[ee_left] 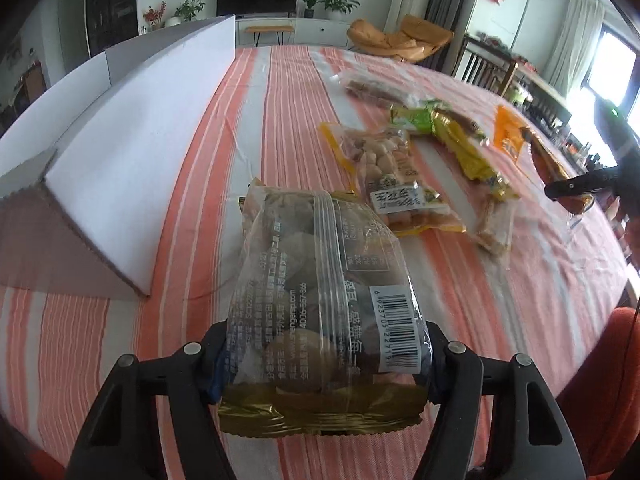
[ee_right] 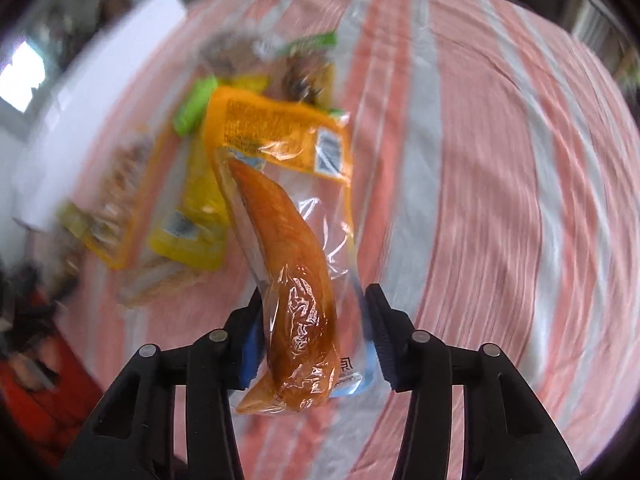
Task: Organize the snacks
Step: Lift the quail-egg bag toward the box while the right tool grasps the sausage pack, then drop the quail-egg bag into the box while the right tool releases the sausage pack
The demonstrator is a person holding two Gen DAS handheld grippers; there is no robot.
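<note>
My left gripper (ee_left: 324, 360) is shut on a clear and gold bag of round brown snacks (ee_left: 320, 280), its pads pressing both sides of the bag's near end. The bag's far end points toward the other packs on the striped cloth. My right gripper (ee_right: 314, 296) is shut on an orange vacuum pack with a glazed meat piece (ee_right: 292, 264); the pack stays sharp while the table behind it is blurred. Seen from the left wrist, that right gripper (ee_left: 576, 188) is at the far right, beside the orange pack (ee_left: 508, 136).
A white open box (ee_left: 120, 160) stands along the left of the table. Several loose packs lie mid-table: a peanut bag (ee_left: 384, 160), a green and yellow pack (ee_left: 452, 132), a clear pack (ee_left: 372, 88). An orange chair (ee_left: 600, 380) sits at the right edge.
</note>
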